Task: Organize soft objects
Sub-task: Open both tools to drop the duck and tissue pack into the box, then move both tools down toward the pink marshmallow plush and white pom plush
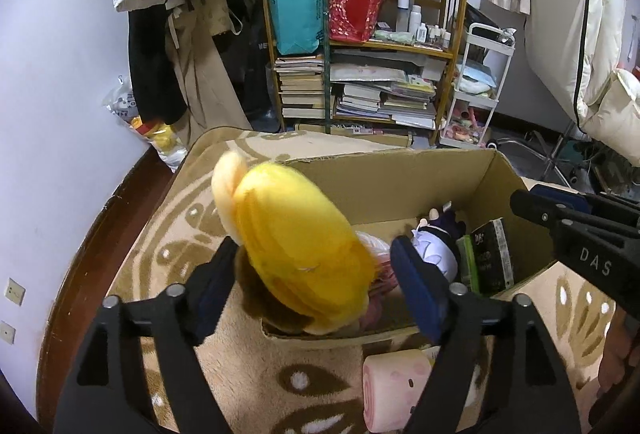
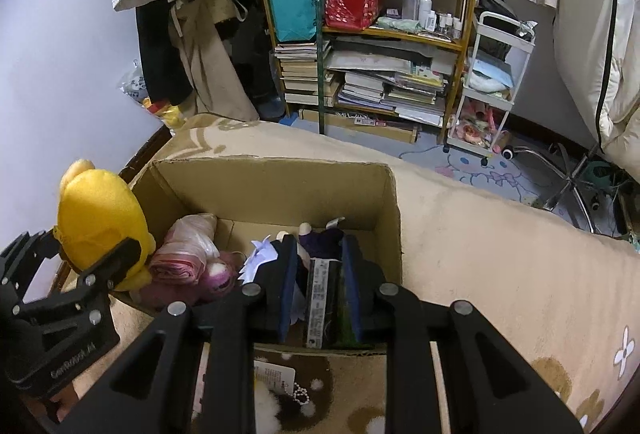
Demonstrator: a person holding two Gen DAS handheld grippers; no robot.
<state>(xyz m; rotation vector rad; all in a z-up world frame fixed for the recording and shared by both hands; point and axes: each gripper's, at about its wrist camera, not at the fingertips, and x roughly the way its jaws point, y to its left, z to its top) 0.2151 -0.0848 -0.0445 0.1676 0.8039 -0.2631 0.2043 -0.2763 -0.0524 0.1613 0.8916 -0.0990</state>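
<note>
An open cardboard box (image 1: 404, 174) stands on a beige patterned blanket; it also shows in the right wrist view (image 2: 272, 186). My left gripper (image 1: 316, 290) holds a yellow plush toy (image 1: 296, 246) at the box's near left rim; the toy also shows in the right wrist view (image 2: 100, 218). Inside the box lie a pink plush (image 2: 188, 254), a dark-clothed doll (image 2: 320, 238) and a dark box-shaped item (image 2: 322, 298). My right gripper (image 2: 318, 290) is over the box's near right corner, its fingers around the dark item and the doll.
A pink roll-shaped plush (image 1: 394, 390) lies on the blanket (image 2: 500, 254) in front of the box. A cluttered bookshelf (image 1: 360, 46), hanging coats (image 1: 172, 34) and a white cart (image 1: 476, 90) stand behind. A wall (image 1: 52, 94) is at the left.
</note>
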